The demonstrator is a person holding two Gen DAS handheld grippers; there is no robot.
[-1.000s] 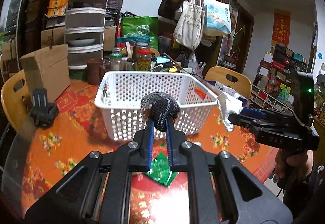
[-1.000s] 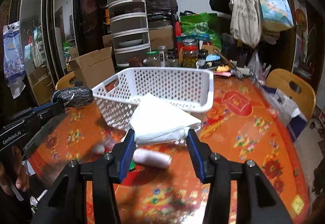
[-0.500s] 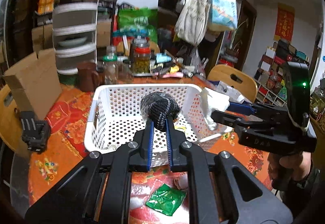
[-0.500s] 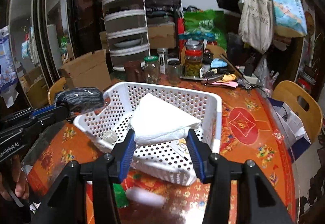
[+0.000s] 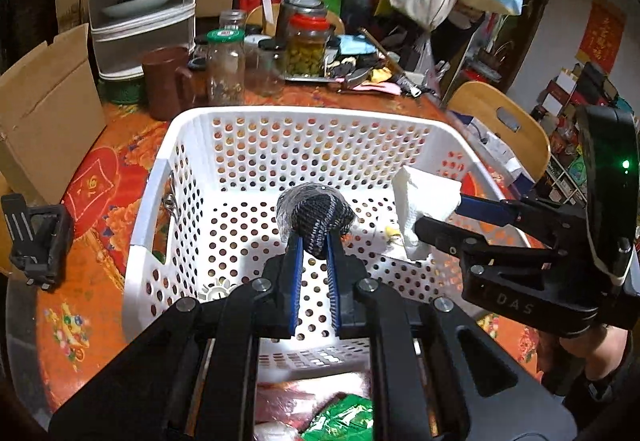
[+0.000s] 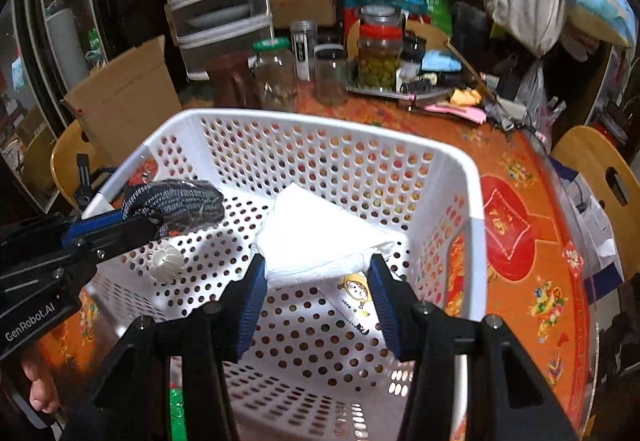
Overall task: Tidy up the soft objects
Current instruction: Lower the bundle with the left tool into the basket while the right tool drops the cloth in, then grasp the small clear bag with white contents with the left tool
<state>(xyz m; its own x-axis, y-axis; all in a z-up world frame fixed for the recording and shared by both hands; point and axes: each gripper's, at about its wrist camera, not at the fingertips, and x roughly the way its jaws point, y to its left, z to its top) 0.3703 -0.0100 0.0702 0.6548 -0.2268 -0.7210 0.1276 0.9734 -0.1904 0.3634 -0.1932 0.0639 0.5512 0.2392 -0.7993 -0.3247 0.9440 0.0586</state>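
Note:
A white perforated basket (image 5: 224, 129) (image 6: 472, 201) stands on the orange patterned table. My left gripper (image 5: 314, 241) is shut on a dark knitted bundle wrapped in clear film (image 5: 314, 215), held above the basket's inside; the bundle also shows in the right wrist view (image 6: 176, 203). My right gripper (image 6: 318, 269) is shut on a folded white tissue pack (image 6: 320, 241), also over the basket; the pack shows in the left wrist view (image 5: 424, 201). In the basket lie a small white ridged piece (image 6: 166, 261) and a small cartoon-printed packet (image 6: 354, 287).
Glass jars (image 5: 230, 69), a brown mug (image 5: 166, 83) and a cardboard box (image 5: 44, 109) stand behind the basket. A green packet (image 5: 344, 419) lies on the table in front of it. Wooden chairs (image 6: 600, 185) stand around the table. A black object (image 5: 34, 241) lies at the left.
Both grippers have moved forward and up over the basket rim, so the bundle and the tissue pack now hang above the basket's inside. Both grips are unchanged.

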